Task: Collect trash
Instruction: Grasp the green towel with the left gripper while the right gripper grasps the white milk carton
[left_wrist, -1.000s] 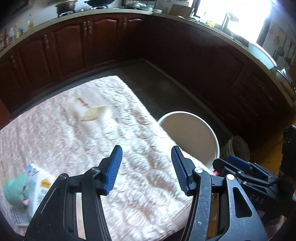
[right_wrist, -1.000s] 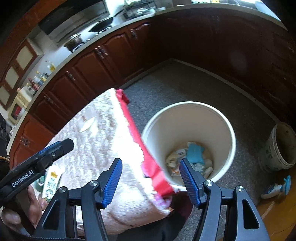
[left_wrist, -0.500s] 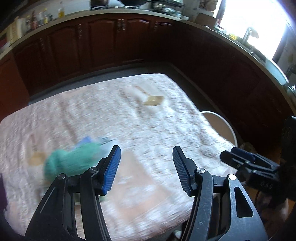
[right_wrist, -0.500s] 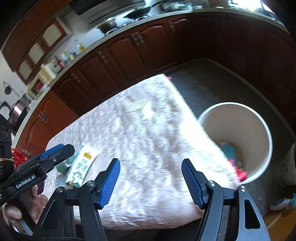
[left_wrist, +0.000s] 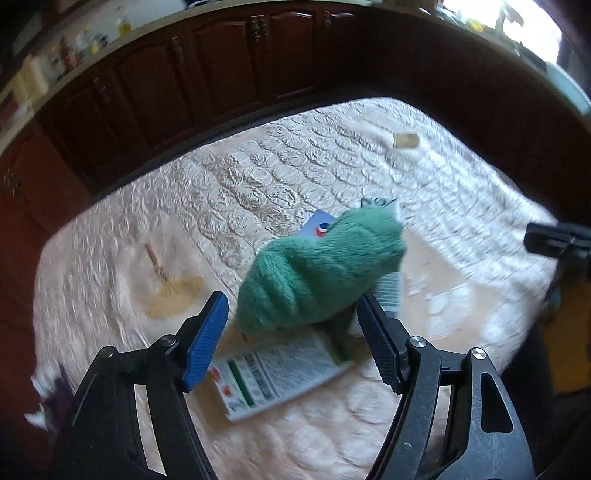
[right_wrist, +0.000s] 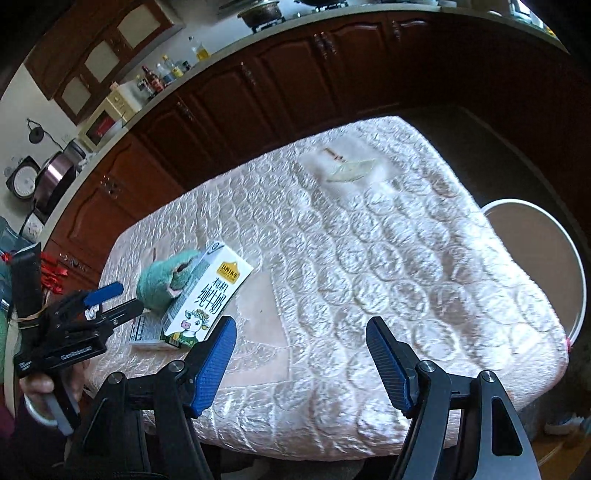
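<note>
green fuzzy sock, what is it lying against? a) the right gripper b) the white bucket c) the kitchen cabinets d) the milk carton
d: the green fuzzy sock rests against and partly over the milk carton on the quilted table cover, with the open left gripper just short of it.

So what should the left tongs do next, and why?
Probably ease forward and close on the green fuzzy sock. The left tongs are open just short of it, and it lies on the milk carton, so it comes off first.
</note>
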